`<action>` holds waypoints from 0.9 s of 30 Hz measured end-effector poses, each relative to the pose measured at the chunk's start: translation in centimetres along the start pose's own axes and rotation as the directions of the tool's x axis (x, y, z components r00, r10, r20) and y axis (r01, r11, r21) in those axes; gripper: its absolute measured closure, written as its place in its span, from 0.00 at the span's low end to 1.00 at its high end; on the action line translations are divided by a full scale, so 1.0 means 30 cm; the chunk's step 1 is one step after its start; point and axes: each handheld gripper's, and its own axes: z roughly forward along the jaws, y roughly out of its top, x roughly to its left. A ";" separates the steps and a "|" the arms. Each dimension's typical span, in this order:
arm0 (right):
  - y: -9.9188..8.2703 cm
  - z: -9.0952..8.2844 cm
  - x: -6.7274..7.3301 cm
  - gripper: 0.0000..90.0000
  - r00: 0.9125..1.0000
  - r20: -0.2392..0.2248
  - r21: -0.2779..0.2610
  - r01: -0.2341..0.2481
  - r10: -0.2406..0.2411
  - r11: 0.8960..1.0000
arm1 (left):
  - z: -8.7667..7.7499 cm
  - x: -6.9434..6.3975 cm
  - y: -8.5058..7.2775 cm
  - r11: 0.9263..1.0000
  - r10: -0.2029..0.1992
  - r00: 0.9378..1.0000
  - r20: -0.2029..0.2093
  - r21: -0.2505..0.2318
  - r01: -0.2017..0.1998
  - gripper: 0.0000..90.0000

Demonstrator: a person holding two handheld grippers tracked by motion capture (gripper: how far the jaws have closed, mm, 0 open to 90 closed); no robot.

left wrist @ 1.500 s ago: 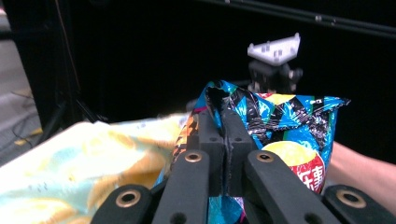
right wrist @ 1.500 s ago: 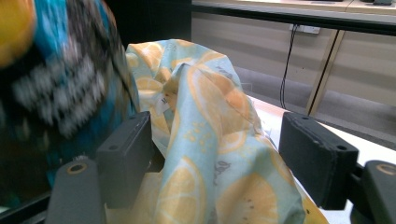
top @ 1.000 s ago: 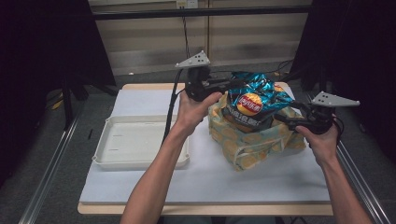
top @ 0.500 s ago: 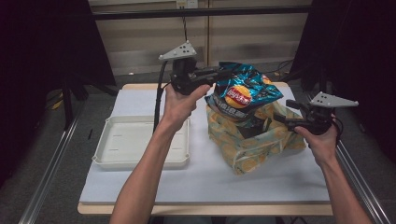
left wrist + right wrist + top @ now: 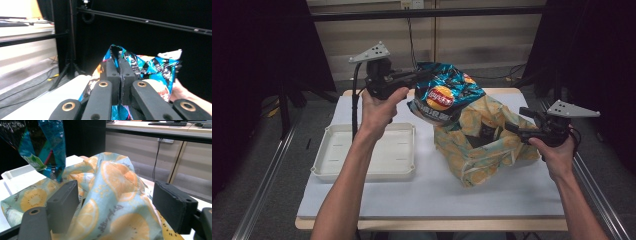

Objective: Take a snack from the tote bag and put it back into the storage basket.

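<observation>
High view: the left gripper [image 5: 421,76], raised at upper centre of the frame on an outstretched forearm, pointed right with its jaws pinched tight on the top edge of a blue chip bag [image 5: 446,93], which hung clear above a fruit-print cloth bag [image 5: 482,145]. The cloth bag sat on the white table mat [image 5: 412,190] right of centre, with a white tray [image 5: 367,152] at left. The right gripper [image 5: 518,120], held level at the right edge, pointed left at the cloth bag's rim.

Left gripper view: both black jaws met at centre frame, clamping the crinkled top of the chip bag [image 5: 140,67]; the other hand [image 5: 181,91] showed at lower right.

Right gripper view: the jaws stood wide apart and had just been opening, with the folds of the cloth bag [image 5: 115,195] bunched between them, the left pad touching the fabric. The chip bag [image 5: 37,142] dangled at upper left.
</observation>
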 end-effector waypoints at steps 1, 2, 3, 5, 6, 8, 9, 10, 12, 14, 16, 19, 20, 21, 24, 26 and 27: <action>0.001 -0.003 0.007 0.22 1.000 0.008 -0.002 0.007 -0.007 1.000 | -0.008 0.004 -0.002 1.000 -0.003 1.000 -0.006 -0.002 0.003 0.99; 0.002 -0.007 0.014 0.22 1.000 0.005 -0.003 0.011 -0.011 1.000 | -0.017 0.007 -0.007 1.000 0.000 1.000 -0.015 0.002 0.000 0.99; 0.003 -0.011 0.022 0.21 1.000 0.007 -0.007 0.013 -0.013 1.000 | -0.022 0.009 -0.012 1.000 -0.006 1.000 -0.015 -0.004 0.006 0.99; 0.006 -0.025 0.034 0.20 1.000 0.004 -0.017 0.018 -0.018 1.000 | -0.035 0.014 -0.021 1.000 -0.004 0.999 -0.035 0.003 0.004 0.99; 0.006 -0.029 0.038 0.19 1.000 0.000 -0.025 0.017 -0.017 1.000 | -0.042 0.017 -0.028 1.000 -0.005 0.999 -0.040 0.006 0.005 0.99; 0.004 -0.045 0.047 0.18 1.000 0.009 -0.033 0.018 -0.018 0.999 | -0.052 0.023 -0.039 1.000 -0.008 0.999 -0.051 0.016 0.009 0.99; 0.001 -0.055 0.051 0.18 1.000 0.010 -0.034 0.018 -0.018 0.999 | -0.059 0.029 -0.044 1.000 -0.014 0.998 -0.057 0.014 0.015 0.99; 0.001 -0.055 0.051 0.18 1.000 0.010 -0.034 0.018 -0.018 0.999 | -0.059 0.029 -0.044 1.000 -0.014 0.998 -0.057 0.014 0.015 0.99; -0.013 -0.082 0.059 0.17 1.000 0.010 -0.031 0.018 -0.018 0.999 | -0.082 0.051 -0.057 0.999 -0.038 0.997 -0.066 0.004 0.038 0.99; -0.019 -0.094 0.065 0.15 1.000 0.012 -0.027 0.007 -0.006 1.000 | -0.095 0.064 -0.061 0.999 -0.042 0.996 -0.079 0.004 0.042 0.99; -0.025 -0.106 0.073 0.13 1.000 0.007 -0.029 0.005 -0.005 1.000 | -0.109 0.076 -0.067 0.999 -0.049 0.995 -0.092 -0.002 0.049 0.99; -0.032 -0.129 0.095 0.12 1.000 0.017 -0.032 0.014 -0.014 0.999 | -0.133 0.090 -0.073 0.998 -0.056 0.992 -0.115 -0.002 0.056 0.99; -0.035 -0.134 0.100 0.12 1.000 0.013 -0.030 0.020 -0.019 0.999 | -0.141 0.093 -0.073 0.998 -0.056 0.991 -0.119 -0.001 0.056 0.99; -0.039 -0.141 0.109 0.12 1.000 0.012 -0.026 0.020 -0.019 0.999 | -0.148 0.094 -0.072 0.998 -0.060 0.990 -0.126 -0.001 0.060 0.99; -0.058 -0.161 0.133 0.12 1.000 0.008 -0.017 0.024 -0.024 1.000 | -0.174 0.098 -0.066 0.998 -0.057 0.989 -0.135 -0.009 0.057 0.99; -0.076 -0.172 0.147 0.12 1.000 0.015 -0.011 0.027 -0.027 1.000 | -0.179 0.099 -0.065 0.998 -0.059 0.989 -0.137 -0.010 0.059 0.99; -0.089 -0.178 0.152 0.12 1.000 0.018 0.003 0.024 -0.024 1.000 | -0.195 0.105 -0.065 0.998 -0.057 0.988 -0.146 -0.010 0.056 0.99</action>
